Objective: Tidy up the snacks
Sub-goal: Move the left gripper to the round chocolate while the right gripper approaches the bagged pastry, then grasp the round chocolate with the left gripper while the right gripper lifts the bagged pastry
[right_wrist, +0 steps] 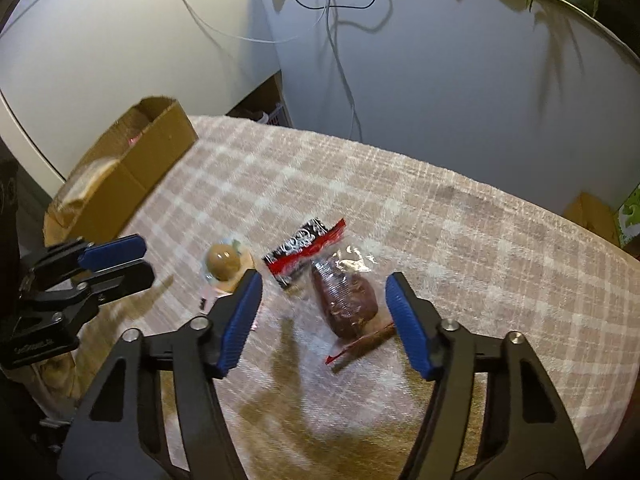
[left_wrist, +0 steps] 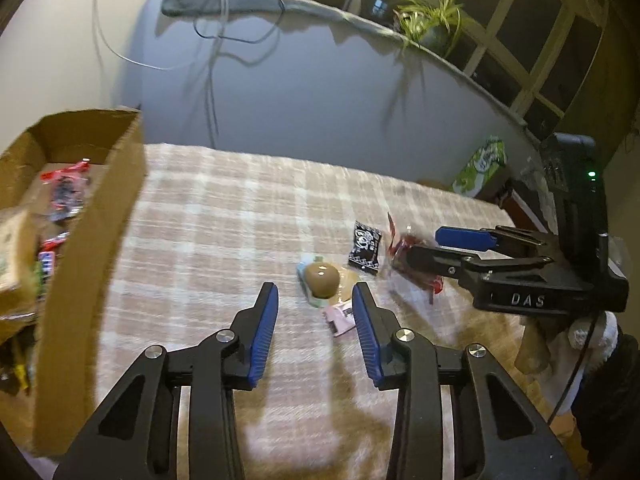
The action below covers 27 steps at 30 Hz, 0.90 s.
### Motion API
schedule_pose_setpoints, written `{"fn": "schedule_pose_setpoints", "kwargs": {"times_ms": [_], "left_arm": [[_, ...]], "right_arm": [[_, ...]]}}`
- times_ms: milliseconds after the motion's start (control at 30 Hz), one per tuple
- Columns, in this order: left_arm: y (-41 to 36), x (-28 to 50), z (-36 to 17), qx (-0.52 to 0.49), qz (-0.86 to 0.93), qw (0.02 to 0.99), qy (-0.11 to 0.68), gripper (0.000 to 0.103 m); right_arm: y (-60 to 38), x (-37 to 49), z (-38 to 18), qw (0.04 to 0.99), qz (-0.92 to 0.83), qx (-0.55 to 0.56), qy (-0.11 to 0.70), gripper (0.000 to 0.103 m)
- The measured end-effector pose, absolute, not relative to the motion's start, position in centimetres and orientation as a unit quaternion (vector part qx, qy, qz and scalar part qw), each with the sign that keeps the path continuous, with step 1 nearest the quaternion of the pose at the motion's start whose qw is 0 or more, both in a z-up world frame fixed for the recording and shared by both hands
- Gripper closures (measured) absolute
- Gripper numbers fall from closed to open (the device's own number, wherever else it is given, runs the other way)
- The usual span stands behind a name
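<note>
Several snacks lie on the checked cloth: a brown round snack in a clear wrapper (left_wrist: 320, 279) (right_wrist: 224, 263), a small pink packet (left_wrist: 339, 316), a black-and-white packet (left_wrist: 365, 249) (right_wrist: 298, 250), and a red-brown snack in a clear wrapper (left_wrist: 416, 270) (right_wrist: 346, 300). My left gripper (left_wrist: 315, 314) is open and empty, just short of the brown round snack. My right gripper (right_wrist: 320, 312) is open, its fingers either side of the red-brown snack; it also shows in the left wrist view (left_wrist: 424, 246). An open cardboard box (left_wrist: 86, 216) (right_wrist: 132, 172) at the left holds several snack packets.
The cloth-covered table (right_wrist: 460, 220) meets a white wall at the back. A green box (left_wrist: 482, 166) and a small brown box (right_wrist: 592, 216) sit at the far right. Cables hang down the wall; a potted plant (left_wrist: 434, 20) stands on the ledge above.
</note>
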State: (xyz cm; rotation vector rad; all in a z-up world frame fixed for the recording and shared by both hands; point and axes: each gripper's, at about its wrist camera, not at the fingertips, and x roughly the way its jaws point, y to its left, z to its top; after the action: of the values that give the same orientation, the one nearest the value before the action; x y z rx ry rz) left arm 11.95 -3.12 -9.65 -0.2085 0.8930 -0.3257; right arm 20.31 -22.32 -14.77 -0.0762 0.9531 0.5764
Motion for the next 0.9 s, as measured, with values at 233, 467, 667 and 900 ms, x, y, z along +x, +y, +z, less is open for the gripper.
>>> {"fn": "schedule_pose_setpoints", "kwargs": {"times_ms": [233, 467, 667, 900], "left_arm": [[-5.1, 13.7, -10.8, -0.075, -0.16, 0.879, 0.442, 0.067], [-6.5, 14.9, -12.0, -0.049, -0.149, 0.876, 0.455, 0.071], [-6.8, 15.2, -12.5, -0.036, -0.145, 0.879, 0.453, 0.077], [-6.8, 15.4, -12.5, -0.035, -0.146, 0.881, 0.449, 0.077]], "right_arm": [[-22.6, 20.5, -15.2, 0.849, 0.271, -0.047, 0.451, 0.039], [-22.6, 21.0, -15.6, 0.849, 0.267, -0.056, 0.453, 0.04], [-22.4, 21.3, -16.0, 0.85, 0.261, -0.065, 0.453, 0.05], [-22.8, 21.8, -16.4, 0.844, 0.263, -0.062, 0.464, 0.055]]}}
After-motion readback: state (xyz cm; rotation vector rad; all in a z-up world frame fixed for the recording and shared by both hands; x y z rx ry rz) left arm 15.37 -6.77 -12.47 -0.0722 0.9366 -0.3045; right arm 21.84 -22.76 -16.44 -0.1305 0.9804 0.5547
